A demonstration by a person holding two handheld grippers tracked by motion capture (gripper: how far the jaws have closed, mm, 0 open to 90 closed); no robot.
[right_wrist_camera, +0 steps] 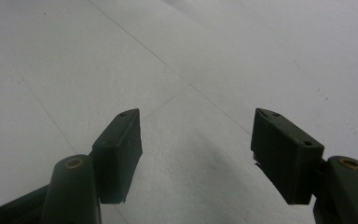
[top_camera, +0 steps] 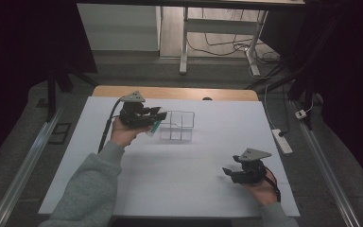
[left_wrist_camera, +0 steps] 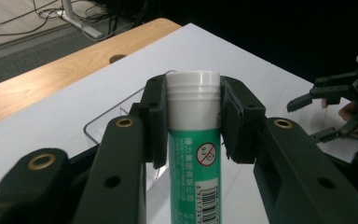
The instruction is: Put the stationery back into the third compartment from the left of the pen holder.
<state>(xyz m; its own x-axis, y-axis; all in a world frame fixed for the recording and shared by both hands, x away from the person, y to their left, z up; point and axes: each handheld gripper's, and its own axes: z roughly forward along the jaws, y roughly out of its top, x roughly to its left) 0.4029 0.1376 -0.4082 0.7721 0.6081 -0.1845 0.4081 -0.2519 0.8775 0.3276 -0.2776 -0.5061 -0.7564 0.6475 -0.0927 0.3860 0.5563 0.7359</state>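
One green tube is clamped near its white cap by the left gripper beside the clear organizer — it should be kept upright, lowered squarely into a compartment; the right gripper rests open, empty.

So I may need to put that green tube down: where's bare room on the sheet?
Bare: the white sheet between the clear divided box and the right tool, and along the near edge. Crowded: around the left tool, which grips the green tube beside the box.

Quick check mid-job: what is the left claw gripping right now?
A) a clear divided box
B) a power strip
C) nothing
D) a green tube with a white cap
D: in the left gripper view, the left claw is clamped on the green tube just below its white cap.
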